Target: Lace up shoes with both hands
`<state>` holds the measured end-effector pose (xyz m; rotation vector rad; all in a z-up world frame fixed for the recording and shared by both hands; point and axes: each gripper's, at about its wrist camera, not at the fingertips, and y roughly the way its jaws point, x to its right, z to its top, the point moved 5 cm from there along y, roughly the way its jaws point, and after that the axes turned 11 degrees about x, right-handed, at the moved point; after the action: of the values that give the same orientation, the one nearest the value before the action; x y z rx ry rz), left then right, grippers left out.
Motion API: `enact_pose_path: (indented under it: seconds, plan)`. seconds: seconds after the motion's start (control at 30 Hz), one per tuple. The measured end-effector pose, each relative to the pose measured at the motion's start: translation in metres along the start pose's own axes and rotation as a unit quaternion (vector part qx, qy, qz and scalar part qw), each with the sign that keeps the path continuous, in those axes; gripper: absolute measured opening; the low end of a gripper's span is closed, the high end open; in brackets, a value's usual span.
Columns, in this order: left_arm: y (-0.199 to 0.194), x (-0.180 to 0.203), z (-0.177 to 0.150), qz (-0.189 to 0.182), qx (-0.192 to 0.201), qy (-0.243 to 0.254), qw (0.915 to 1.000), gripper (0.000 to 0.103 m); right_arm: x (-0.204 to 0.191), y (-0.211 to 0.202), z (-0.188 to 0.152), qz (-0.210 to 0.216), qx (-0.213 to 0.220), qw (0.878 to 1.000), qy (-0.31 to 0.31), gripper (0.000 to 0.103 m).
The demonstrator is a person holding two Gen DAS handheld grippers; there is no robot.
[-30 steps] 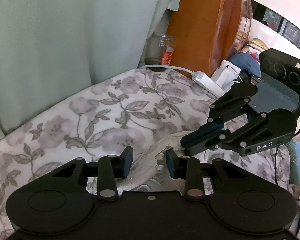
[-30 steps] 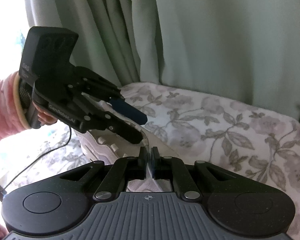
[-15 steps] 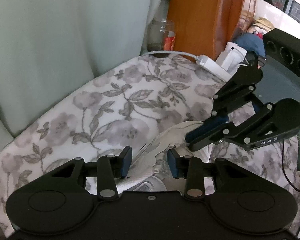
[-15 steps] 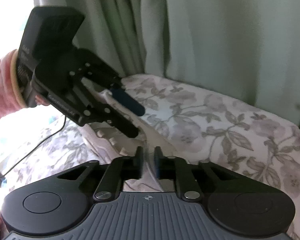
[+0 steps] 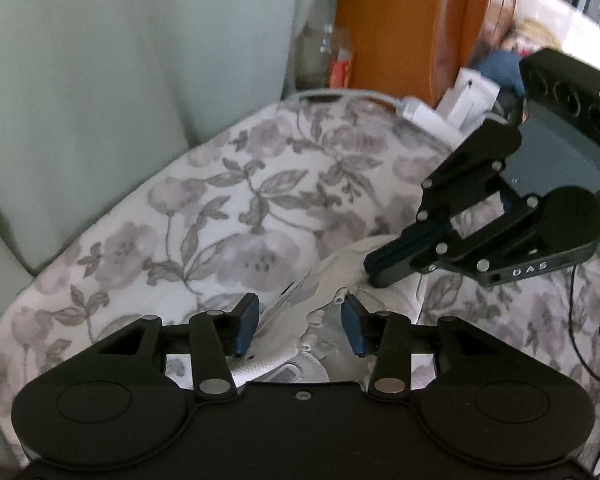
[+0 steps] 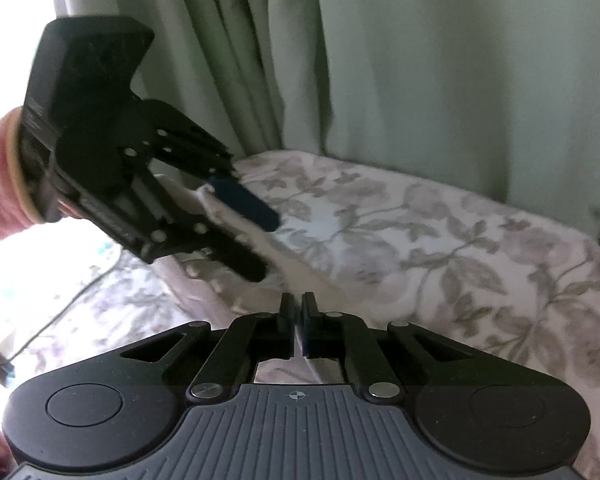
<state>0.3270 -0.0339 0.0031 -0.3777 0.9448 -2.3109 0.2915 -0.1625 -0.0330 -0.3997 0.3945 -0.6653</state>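
A white shoe [image 5: 340,264] lies on a floral blanket, blurred. In the left wrist view my left gripper [image 5: 300,326] stands open, its blue pads [image 5: 246,326] either side of the shoe's tongue without touching it. My right gripper [image 5: 374,272] comes in from the right with its jaws together over the shoe's far end. In the right wrist view the right gripper [image 6: 298,310] is shut on a thin white shoelace [image 6: 298,338] that runs down between its fingers. The left gripper [image 6: 266,246] hangs open above the shoe [image 6: 228,288] at left.
The floral blanket [image 5: 220,208] covers the whole surface. Pale green curtains [image 6: 420,80] hang behind it. A wooden cabinet [image 5: 400,32], a glass jar [image 5: 324,60] and a white power strip with cable [image 5: 420,112] sit at the back. A pink sleeve [image 6: 0,184] holds the left gripper.
The right gripper's fingers parted slightly half a second ago and are closed again on the lace. The left gripper's fingers have spread a little wider. Both grippers shifted slightly over the shoe.
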Motion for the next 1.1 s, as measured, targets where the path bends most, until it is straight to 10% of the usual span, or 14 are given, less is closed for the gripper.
enact_pose_path:
  seconds: [0.53,1.1]
  plan:
    - [-0.009,0.003,0.004,0.032,-0.047,0.039,0.9976,0.043,-0.001,0.009,0.007,0.018,-0.012,0.999,-0.040,0.003]
    - [-0.048,0.011,0.000,-0.018,0.048,-0.168,0.9845,0.031,0.007,0.009,0.004,0.050,0.020,0.998,-0.028,0.003]
